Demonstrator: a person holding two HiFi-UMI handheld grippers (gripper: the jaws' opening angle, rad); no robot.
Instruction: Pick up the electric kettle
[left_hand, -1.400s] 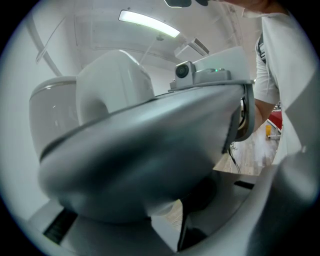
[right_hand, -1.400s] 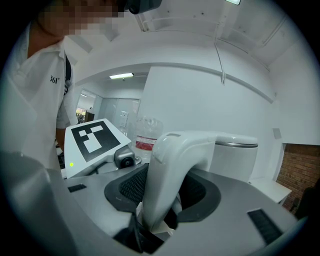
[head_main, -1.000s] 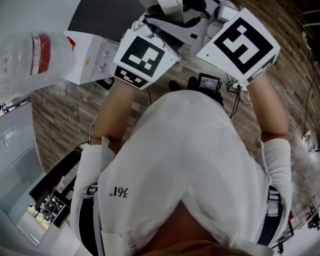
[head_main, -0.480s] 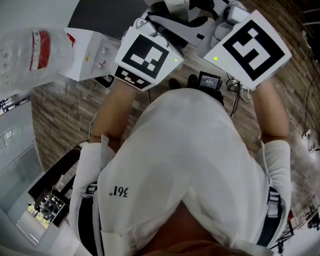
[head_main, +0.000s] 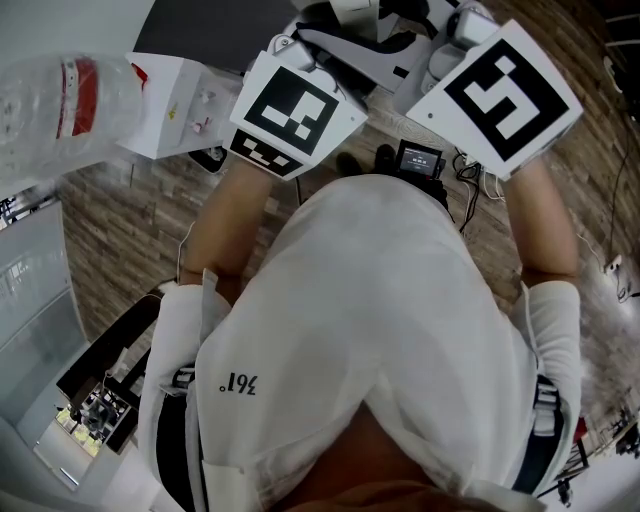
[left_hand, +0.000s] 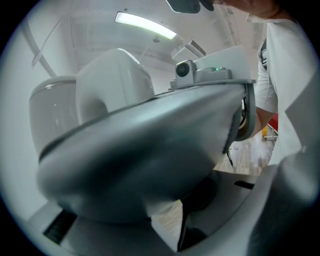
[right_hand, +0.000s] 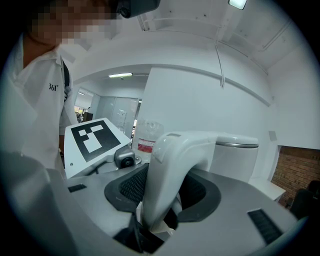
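The right gripper is pinching the white handle of the electric kettle, its pads pressing on both flanks near the handle's foot. In the right gripper view the kettle's body is standing at about 2 o'clock from the handle. Its lid is sitting shut over a metal rim, so the inside is not showing.

The left gripper is hanging just beside, at 9 o'clock in that view. Its jaws are standing apart, with the wooden floor showing through the gap.

In the head view a large clear bottle with a red label is sitting at 10 o'clock, blurred. Whether it is carrying water cannot be told. A white box is standing just beside it, toward 11 o'clock.
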